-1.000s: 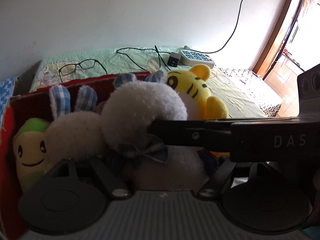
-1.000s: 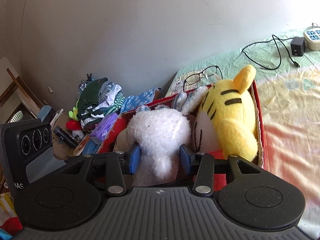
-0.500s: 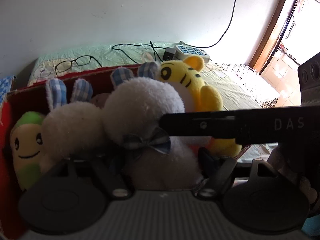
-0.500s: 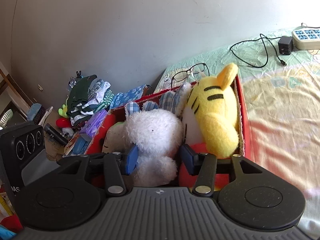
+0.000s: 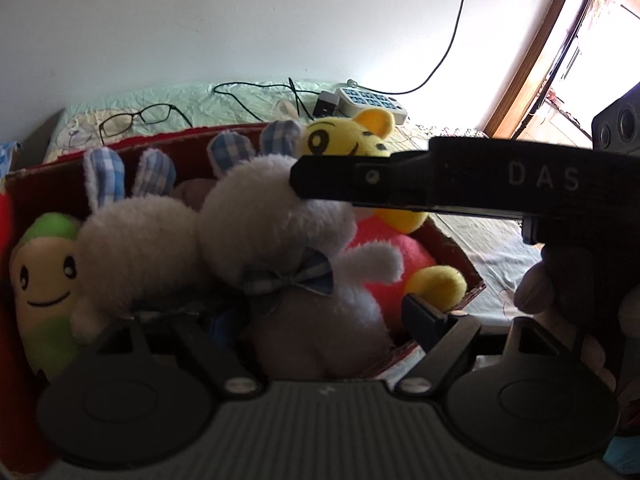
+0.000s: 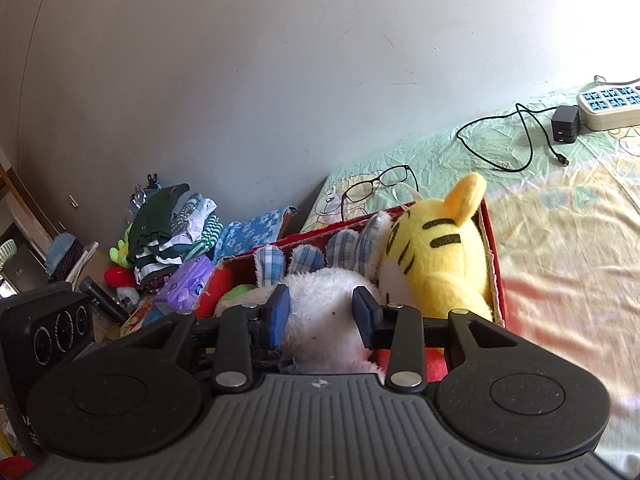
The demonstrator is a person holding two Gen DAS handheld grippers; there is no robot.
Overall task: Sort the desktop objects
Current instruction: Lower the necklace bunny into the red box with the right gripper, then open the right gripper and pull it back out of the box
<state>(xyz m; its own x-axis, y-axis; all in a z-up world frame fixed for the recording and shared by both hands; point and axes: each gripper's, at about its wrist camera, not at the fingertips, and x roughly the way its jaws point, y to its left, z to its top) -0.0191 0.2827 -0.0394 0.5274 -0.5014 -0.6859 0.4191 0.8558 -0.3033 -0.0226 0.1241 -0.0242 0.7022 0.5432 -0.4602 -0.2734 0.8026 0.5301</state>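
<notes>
- Left wrist view: your left claw point(image 5: 316, 316) has just been opening and stands wide around the white bunny point(image 5: 280, 232), which sits in the red box point(image 5: 460, 240); I see no pad pressing it, likely so it stays put. The bunny is fluffy, with checked ears and a bow.
- Right wrist view: your right claw point(image 6: 322, 314) has just been closing, its pads touching the bunny's head on both sides, seemingly to settle it beside the yellow tiger point(image 6: 436, 256). The box rests on the bed point(image 6: 560, 240).
</notes>
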